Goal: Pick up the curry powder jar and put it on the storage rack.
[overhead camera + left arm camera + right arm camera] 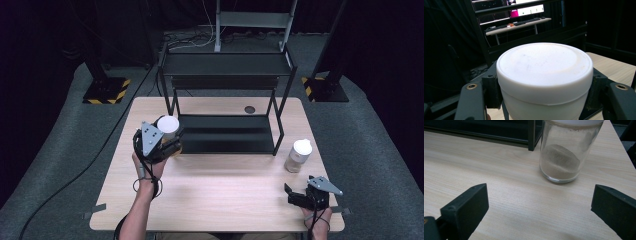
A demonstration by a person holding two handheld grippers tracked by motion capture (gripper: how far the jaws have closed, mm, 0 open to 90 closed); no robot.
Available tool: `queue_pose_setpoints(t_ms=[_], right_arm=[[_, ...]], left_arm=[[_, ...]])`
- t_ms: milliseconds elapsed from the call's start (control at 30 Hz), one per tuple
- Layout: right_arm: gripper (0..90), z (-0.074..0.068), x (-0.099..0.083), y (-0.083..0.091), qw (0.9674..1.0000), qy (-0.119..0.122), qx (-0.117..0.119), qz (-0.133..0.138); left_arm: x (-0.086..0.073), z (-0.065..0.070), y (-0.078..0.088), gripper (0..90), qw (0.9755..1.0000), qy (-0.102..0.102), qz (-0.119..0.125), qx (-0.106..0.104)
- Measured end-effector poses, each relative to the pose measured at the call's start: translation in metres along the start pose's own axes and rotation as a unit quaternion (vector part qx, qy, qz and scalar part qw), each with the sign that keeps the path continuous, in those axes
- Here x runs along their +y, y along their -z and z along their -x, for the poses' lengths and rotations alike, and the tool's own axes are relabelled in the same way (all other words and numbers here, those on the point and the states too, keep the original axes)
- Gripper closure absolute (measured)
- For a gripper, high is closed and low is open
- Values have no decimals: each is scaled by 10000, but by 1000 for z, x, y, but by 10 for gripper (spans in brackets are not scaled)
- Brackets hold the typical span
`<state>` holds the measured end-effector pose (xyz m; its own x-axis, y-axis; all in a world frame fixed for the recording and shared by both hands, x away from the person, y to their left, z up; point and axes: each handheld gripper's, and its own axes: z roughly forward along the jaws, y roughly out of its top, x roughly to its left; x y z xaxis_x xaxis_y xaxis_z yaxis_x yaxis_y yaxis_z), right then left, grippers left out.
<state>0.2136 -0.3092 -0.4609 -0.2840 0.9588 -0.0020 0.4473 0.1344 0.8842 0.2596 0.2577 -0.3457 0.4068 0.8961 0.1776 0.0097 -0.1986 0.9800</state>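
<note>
Light wood table [220, 195], black two-tier metal rack [227, 100] at its far side. Your left gripper [167, 142] pinches the white-lidded jar [168, 127] upright, at the lower shelf's left end. Right gripper [295, 195] spread, empty; glass powder jar [298, 156] just beyond it.

A wooden table [215, 200] stands on grey carpet. A black two-tier rack [226, 85] stands on its far half, its lower shelf just above the tabletop. Near the rack's left front leg, the left gripper [167, 142] holds a white-lidded jar [168, 126], jaws clamped on the jar's sides below the lid. The left hand [149, 167] comes up from the bottom edge, a cable looped at the wrist. At the near right corner the right gripper [292, 195] lies low over the table, jaws apart and pointing left, with nothing between them. A second jar [298, 156] with a white lid and brownish contents stands upright just right of the rack's right front leg, apart from the right gripper. A small dark disc [249, 109] sits in the tabletop behind the lower shelf.
</note>
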Motion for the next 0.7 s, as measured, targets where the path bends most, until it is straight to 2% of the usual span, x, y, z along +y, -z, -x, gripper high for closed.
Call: queue_pose_setpoints(t_ms=[700], right_arm=[[4,0,0,0,10000,-7,1,-2]], left_arm=[[12,-3,-14,334,10000,-24,31,-45]])
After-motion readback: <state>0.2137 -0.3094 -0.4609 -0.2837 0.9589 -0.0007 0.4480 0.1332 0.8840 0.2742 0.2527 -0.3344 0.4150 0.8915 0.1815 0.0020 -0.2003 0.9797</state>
